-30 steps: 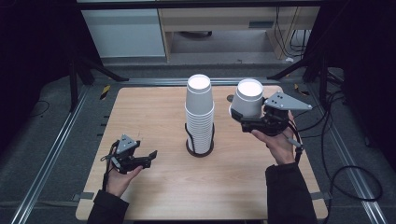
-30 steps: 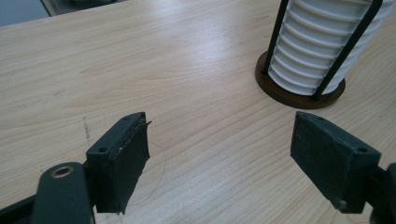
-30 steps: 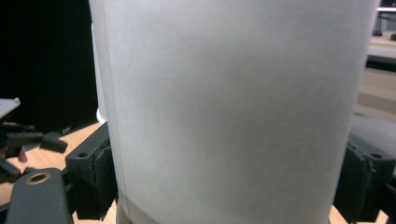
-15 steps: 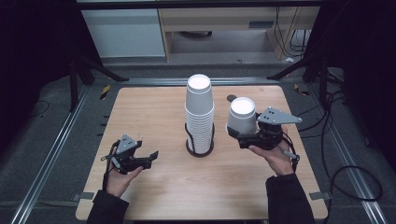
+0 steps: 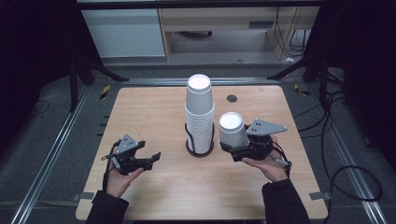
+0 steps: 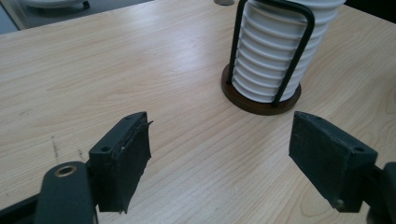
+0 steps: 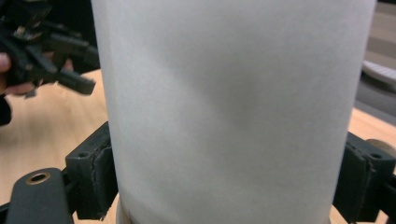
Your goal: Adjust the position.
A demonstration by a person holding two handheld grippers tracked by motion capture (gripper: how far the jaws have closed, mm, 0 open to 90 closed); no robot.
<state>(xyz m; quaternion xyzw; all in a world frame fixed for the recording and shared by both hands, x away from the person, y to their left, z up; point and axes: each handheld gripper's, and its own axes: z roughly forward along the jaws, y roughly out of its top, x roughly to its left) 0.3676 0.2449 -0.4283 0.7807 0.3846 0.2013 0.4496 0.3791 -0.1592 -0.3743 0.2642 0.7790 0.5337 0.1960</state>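
In the right gripper (image 5: 233, 150), a plain white, upside-down cup (image 5: 231, 130).

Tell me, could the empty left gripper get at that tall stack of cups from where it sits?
Probably yes. The left gripper is open and holds nothing, bare table lies between it and the cup stack, and the right gripper with its single cup sits on the stack's far side.

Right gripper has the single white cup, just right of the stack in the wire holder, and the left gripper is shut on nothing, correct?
Not quite. The left gripper is open: the left gripper view shows its jaws wide apart over bare table. The rest holds: the right gripper holds the single white cup, right of the stack in the wire holder.
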